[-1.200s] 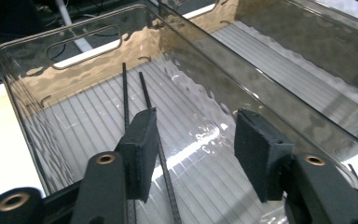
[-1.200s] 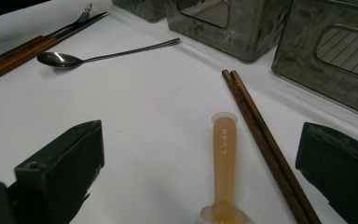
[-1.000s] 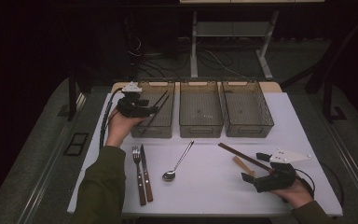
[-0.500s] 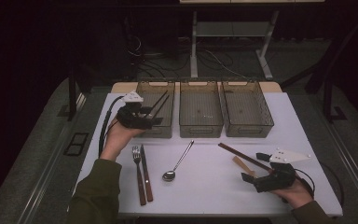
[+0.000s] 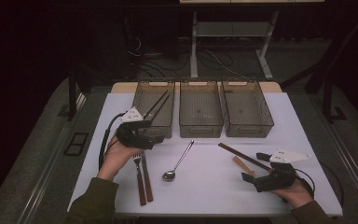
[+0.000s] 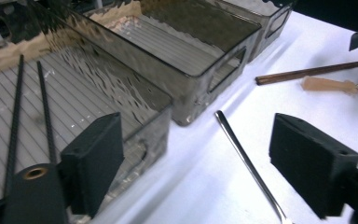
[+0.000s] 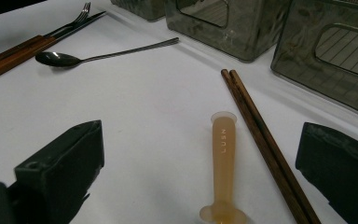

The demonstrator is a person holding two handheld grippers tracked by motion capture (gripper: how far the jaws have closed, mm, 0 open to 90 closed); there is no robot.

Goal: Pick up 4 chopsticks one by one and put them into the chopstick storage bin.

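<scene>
1. Dark room; white worktop (image 5: 205,186) with three smoky clear bins along the far edge. A black chopstick pair (image 5: 156,106) leans in the left bin (image 5: 154,100); the middle and right bins look empty.
2. Left claw (image 5: 161,138): released, nothing between the jaws, which have just been opening. It sits at the left bin's near wall, pointing toward the worktop's middle.
3. Spoon (image 5: 179,161): steel, thin handle, bowl toward the person, handle tip slanting away toward the middle bin. It lies just right of the left claw; in the left gripper view the handle (image 6: 249,165) runs between the jaws. Left hand is nearer.
4. Right claw (image 5: 251,179): released, empty, resting low. Ahead of it lie a brown chopstick pair (image 7: 265,144) and an amber spoon (image 7: 223,168), side by side.
5. Fork (image 5: 139,177) and knife (image 5: 146,176), wooden handles, lie parallel left of the steel spoon.
</scene>
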